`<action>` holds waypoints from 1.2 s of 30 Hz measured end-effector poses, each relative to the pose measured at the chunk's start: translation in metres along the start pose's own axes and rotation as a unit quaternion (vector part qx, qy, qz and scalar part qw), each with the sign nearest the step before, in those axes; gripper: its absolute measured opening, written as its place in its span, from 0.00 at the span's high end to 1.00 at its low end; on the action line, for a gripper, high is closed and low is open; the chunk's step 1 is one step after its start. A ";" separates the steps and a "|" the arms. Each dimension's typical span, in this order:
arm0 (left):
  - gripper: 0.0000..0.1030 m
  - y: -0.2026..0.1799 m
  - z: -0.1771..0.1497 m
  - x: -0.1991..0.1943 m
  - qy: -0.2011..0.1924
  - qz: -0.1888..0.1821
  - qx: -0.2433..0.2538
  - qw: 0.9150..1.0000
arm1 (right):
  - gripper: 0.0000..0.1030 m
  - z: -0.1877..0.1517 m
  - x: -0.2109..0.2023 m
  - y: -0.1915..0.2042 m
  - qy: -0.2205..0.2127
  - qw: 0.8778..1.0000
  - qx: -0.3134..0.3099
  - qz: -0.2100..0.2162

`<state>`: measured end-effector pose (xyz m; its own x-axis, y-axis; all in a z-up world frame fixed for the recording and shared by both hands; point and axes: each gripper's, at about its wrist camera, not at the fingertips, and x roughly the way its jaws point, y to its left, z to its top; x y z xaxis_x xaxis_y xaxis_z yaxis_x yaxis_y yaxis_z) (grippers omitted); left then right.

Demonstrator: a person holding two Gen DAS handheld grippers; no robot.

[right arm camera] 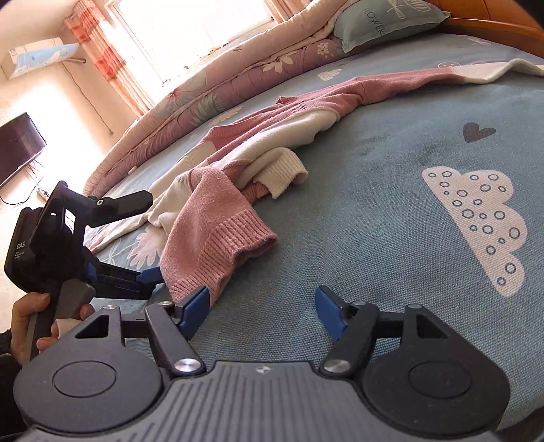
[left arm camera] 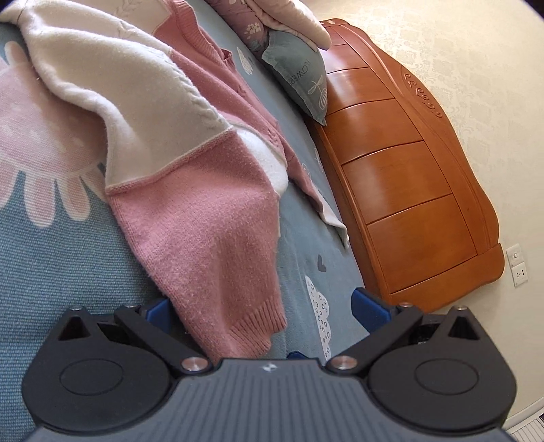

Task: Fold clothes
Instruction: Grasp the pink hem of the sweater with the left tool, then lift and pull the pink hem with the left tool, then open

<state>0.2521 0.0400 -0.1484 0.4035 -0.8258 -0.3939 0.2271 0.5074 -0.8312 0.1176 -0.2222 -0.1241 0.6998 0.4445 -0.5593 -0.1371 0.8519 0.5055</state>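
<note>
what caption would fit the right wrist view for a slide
Open right gripper low over the blue bedspread, beside the pink sleeve cuff of a pink-and-cream sweater.

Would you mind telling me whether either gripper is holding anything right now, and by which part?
Nothing is held. The left gripper stands open around the sweater's pink sleeve cuff, not closed on it; the right gripper is open over the bedsheet.

one pink-and-cream sweater point(right arm camera: 217, 210), two grippers, one teal pillow point(right arm camera: 384, 20), one wooden headboard point(left arm camera: 408, 170), one television point(right arm camera: 18, 146).
</note>
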 end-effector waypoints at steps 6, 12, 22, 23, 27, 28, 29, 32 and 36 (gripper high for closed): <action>0.03 0.004 -0.001 -0.006 -0.007 -0.041 -0.006 0.999 | 0.28 -0.002 -0.002 -0.004 -0.008 1.000 0.012 0.011; 0.40 0.031 -0.003 -0.007 -0.040 -0.088 -0.081 0.992 | 0.28 -0.006 -0.004 -0.010 -0.019 0.999 0.021 0.028; 0.88 0.037 -0.003 0.004 -0.047 -0.024 -0.071 0.996 | 0.28 -0.009 -0.005 -0.017 -0.027 0.998 0.034 0.050; 0.88 0.035 -0.002 0.003 -0.047 -0.020 -0.071 0.996 | 0.28 -0.009 -0.005 -0.017 -0.028 0.998 0.033 0.050; 0.94 0.026 0.002 -0.001 -0.050 -0.004 -0.063 0.997 | 0.28 -0.010 -0.005 -0.014 -0.028 0.998 0.019 0.044; 0.94 0.020 0.005 -0.007 -0.060 -0.005 -0.050 0.997 | 0.28 -0.010 -0.005 -0.013 -0.028 0.999 0.015 0.042; 0.94 0.014 0.009 -0.015 -0.072 -0.009 -0.035 0.997 | 0.28 -0.010 -0.005 -0.012 -0.028 0.999 0.012 0.041; 0.94 0.006 0.020 -0.048 -0.118 -0.018 -0.016 0.993 | 0.26 -0.011 -0.005 -0.010 -0.029 0.999 0.008 0.039; 0.95 0.011 0.031 -0.094 -0.177 -0.007 -0.022 0.984 | 0.24 -0.011 -0.004 -0.011 -0.033 0.998 0.013 0.042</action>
<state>0.2442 0.1311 -0.1082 0.6864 -0.6909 -0.2270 0.1997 0.4792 -0.8547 0.1084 -0.2297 -0.1347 0.7308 0.4947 -0.4702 -0.1801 0.8043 0.5663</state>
